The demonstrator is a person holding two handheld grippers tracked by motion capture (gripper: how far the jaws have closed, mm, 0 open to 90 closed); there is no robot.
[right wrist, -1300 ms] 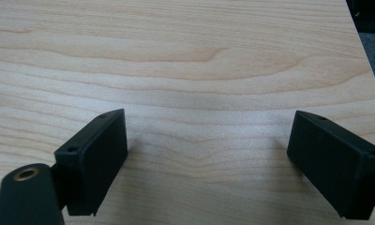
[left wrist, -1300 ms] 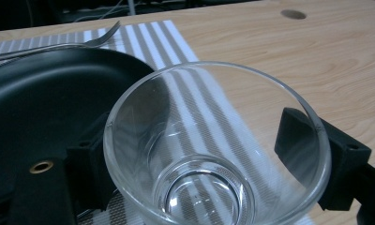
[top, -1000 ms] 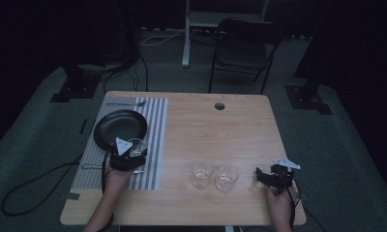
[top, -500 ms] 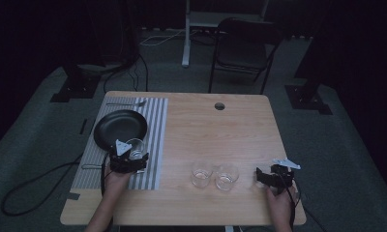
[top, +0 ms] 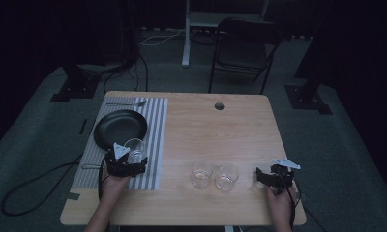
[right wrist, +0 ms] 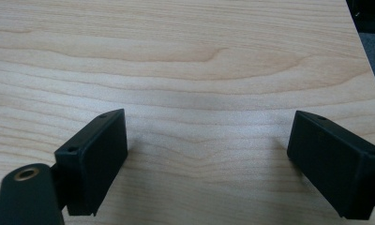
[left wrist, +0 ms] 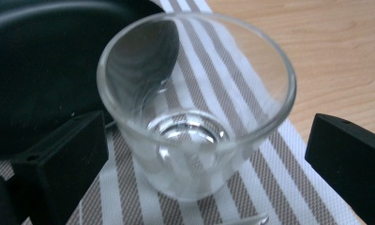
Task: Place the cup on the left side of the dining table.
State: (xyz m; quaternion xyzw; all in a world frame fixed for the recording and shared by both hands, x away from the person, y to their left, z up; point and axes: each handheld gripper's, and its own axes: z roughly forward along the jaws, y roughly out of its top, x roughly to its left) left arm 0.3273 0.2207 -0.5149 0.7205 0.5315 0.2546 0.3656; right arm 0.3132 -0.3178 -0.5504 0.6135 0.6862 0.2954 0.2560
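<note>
Glass [left wrist: 195, 108], clear, short, empty, upright on the striped placemat [top: 155, 140]; it stands between the jaws of the left tongs [left wrist: 199, 154], whose jaws have just been opening and now stand wide, both clear of the glass wall, so nothing is gripped. In the high view the same glass [top: 135, 150] sits just ahead of the left tongs [top: 128, 163], which a hand brings in from the near edge of the desk [top: 220, 130].

Pan [top: 120, 128], black, round, on the placemat just beyond the glass and touching or nearly touching it; in the left gripper view its dark rim [left wrist: 40, 70] lies behind the left jaw.

Fork or similar utensil [top: 126, 103], at the far end of the placemat, well beyond the left tongs; too small to tell more.

Two further glasses [top: 201, 173] [top: 226, 176], clear, upright, side by side on bare wood, between the two tongs and nearer the right pair.

Right tongs [top: 271, 178], held low near the desk's right edge, just right of those glasses. In the right gripper view the right tongs [right wrist: 206, 154] stand wide apart over bare wood, holding nothing.
</note>
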